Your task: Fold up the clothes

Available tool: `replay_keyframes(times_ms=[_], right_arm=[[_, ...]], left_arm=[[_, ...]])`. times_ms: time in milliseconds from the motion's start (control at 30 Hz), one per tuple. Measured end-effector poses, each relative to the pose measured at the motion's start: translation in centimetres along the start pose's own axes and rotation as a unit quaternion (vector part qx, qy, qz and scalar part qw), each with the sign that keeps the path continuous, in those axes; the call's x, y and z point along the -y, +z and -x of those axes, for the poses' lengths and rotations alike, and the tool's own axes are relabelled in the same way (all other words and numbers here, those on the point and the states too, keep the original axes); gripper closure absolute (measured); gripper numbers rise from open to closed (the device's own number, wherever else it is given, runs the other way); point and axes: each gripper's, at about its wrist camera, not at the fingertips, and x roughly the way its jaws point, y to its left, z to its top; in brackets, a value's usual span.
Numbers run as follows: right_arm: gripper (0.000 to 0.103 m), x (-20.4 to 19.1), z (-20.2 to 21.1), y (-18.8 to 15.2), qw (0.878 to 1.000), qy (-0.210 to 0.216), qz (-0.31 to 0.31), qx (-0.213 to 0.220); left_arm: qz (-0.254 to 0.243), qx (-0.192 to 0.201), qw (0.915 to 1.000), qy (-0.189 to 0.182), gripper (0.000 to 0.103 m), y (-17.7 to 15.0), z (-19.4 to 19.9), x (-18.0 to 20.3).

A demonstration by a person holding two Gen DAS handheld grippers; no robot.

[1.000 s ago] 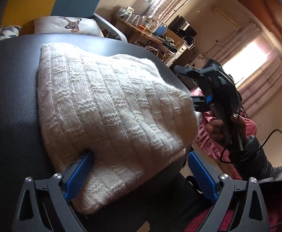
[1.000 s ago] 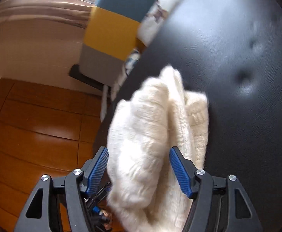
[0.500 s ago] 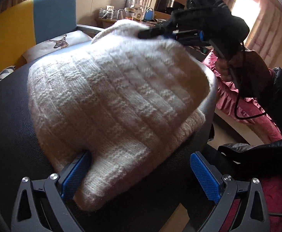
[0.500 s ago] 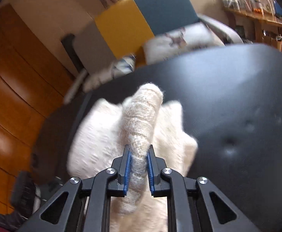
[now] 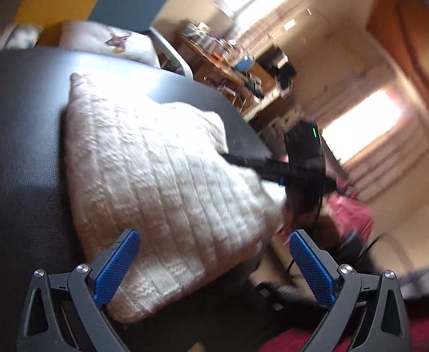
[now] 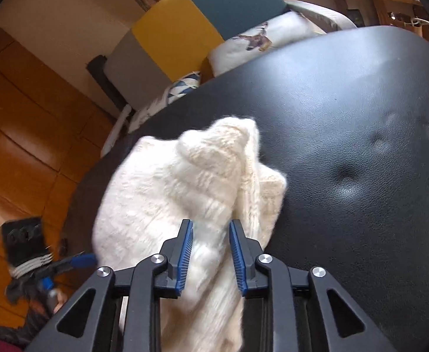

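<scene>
A cream knitted sweater (image 5: pixel 155 182) lies folded on a black leather surface (image 5: pixel 14 146). My left gripper (image 5: pixel 211 261) is open, its left finger against the sweater's near edge, holding nothing. The right gripper shows in the left wrist view (image 5: pixel 243 161) at the sweater's far right edge. In the right wrist view the right gripper (image 6: pixel 211 249) has its jaws partly apart around a bunched fold of the sweater (image 6: pixel 185 193); the cloth fills the gap between the blue pads. The left gripper (image 6: pixel 79 261) shows at the sweater's left edge.
A yellow and blue chair (image 6: pixel 202 14) with a deer-print cushion (image 6: pixel 261 38) stands behind the black surface (image 6: pixel 361 146). A cluttered wooden desk (image 5: pixel 223 64) is at the back. Wooden floor (image 6: pixel 14 135) lies beyond the left edge. Pink cloth (image 5: pixel 349 214) is at the right.
The right gripper, which was shut tight on a raised fold, has lowered it onto the sweater and its jaws have spread a little. The left gripper stayed open at the near edge.
</scene>
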Motion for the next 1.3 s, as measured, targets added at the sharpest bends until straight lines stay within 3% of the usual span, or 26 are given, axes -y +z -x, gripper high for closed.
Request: replay_keyframes(times_ms=[100,200,333,433,567,633,733,833,867,933,1033,1133,1167,1300], right_arm=[[0.07,0.3,1.6,-1.5,0.996,0.067,-0.036,-0.035],[0.064,-0.2,2.6,-3.6,0.99,0.116,-0.039,-0.063],[0.059,-1.6,1.8,-4.8,0.989,0.106,-0.033,-0.102],[0.058,-1.9,0.2,-4.9,0.986,0.122,-0.037,-0.108],[0.056,-2.2,-1.7,-5.3,0.963,0.231,-0.057,-0.127],[0.056,-2.4,-3.0,-5.6,0.954,0.254,-0.052,-0.151],[0.061,-2.5,-3.7,-7.3,0.95,0.229,-0.004,-0.211],[0.095,-1.6,-3.4,-9.4,0.951,0.173,0.031,-0.253],[0.1,-1.1,-3.3,-9.9,0.952,0.166,0.03,-0.257],[0.1,-0.4,-3.0,-10.5,0.953,0.182,0.023,-0.242],[0.099,-0.7,-2.3,-10.8,0.959,0.177,0.03,-0.22],[0.08,-0.4,0.3,-10.5,0.965,0.168,0.006,-0.2],[0.074,-0.1,1.6,-10.2,0.969,0.162,-0.002,-0.188],[0.069,0.9,6.7,-8.5,0.986,0.123,-0.026,-0.106]], left_arm=[[0.036,0.023,0.999,-0.011,0.0,1.1,1.1,-1.4],[0.036,0.034,0.9988,-0.006,0.0,2.1,1.4,-1.6],[-0.005,0.024,0.9997,0.007,0.0,3.5,0.6,-0.1],[-0.052,0.007,0.9984,0.021,0.0,4.2,-0.9,1.3],[-0.074,-0.019,0.9967,0.027,0.0,5.1,-3.1,1.7],[-0.082,-0.028,0.9958,0.03,0.0,5.4,-4.1,1.8],[-0.096,-0.046,0.9934,0.044,0.0,5.6,-5.4,1.4],[-0.11,-0.07,0.9908,0.038,0.0,5.2,-6.6,0.8],[-0.119,-0.079,0.9891,0.036,0.001,4.9,-7.0,0.9],[-0.148,-0.087,0.984,0.048,0.001,4.0,-7.9,1.5],[-0.205,-0.088,0.9701,0.096,0.001,2.5,-8.7,3.2],[-0.236,-0.092,0.9608,0.112,0.001,1.3,-8.7,4.2],[-0.236,-0.092,0.9616,0.107,0.001,1.2,-8.6,4.3],[-0.21,-0.076,0.9702,0.093,0.001,1.6,-7.6,4.1]])
